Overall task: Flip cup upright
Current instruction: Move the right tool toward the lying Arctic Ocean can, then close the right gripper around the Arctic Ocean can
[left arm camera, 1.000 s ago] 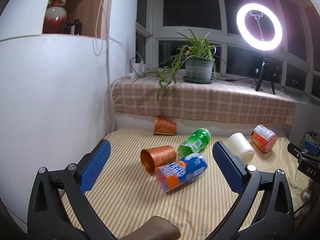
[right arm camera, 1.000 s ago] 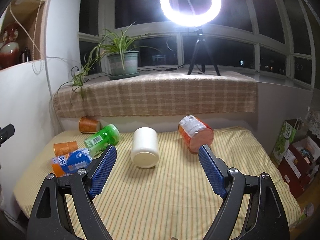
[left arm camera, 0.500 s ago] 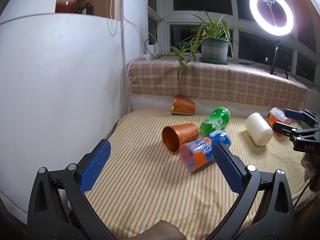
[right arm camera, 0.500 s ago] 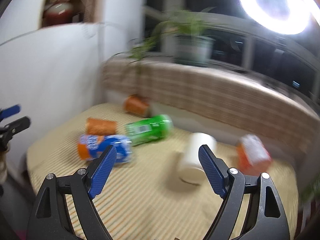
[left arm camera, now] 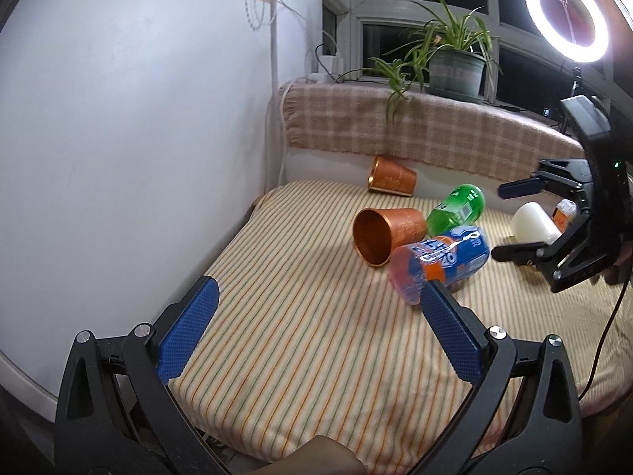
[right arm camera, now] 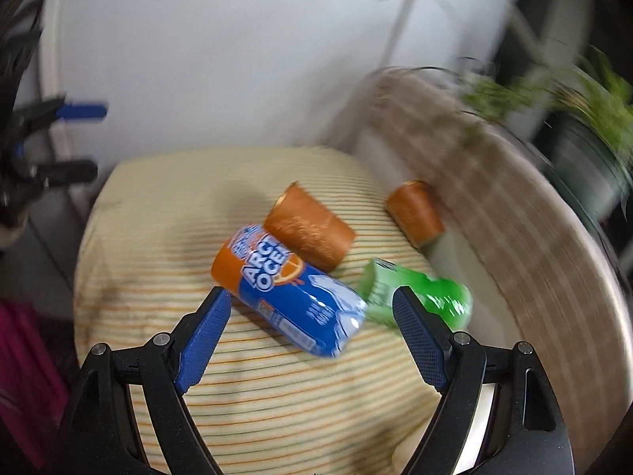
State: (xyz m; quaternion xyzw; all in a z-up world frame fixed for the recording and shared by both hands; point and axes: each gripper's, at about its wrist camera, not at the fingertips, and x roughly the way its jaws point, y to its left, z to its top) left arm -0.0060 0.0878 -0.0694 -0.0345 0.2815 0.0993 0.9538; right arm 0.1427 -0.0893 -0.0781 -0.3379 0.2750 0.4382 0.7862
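Observation:
A copper cup [left arm camera: 385, 235] lies on its side mid-cushion, mouth toward the left wrist camera; it also shows in the right wrist view [right arm camera: 308, 229]. A second copper cup [left arm camera: 391, 177] lies on its side by the back ledge, also in the right wrist view [right arm camera: 415, 213]. My left gripper [left arm camera: 312, 322] is open and empty, over the cushion's near part, short of the cups. My right gripper [right arm camera: 310, 330] is open and empty, above the blue can; it also shows at the right of the left wrist view [left arm camera: 510, 219].
A blue-orange can [left arm camera: 439, 263] and a green bottle [left arm camera: 459, 209] lie against the near cup. A white jar [left arm camera: 534, 223] and an orange jar [left arm camera: 563, 211] lie further right. The striped cushion [left arm camera: 296, 356] meets a white wall on the left. A potted plant [left arm camera: 455, 67] stands on the ledge.
My right gripper has swung left and now looks down over the blue can and cups, with motion blur. My left gripper has pulled back and turned left; the right gripper looms larger in its view.

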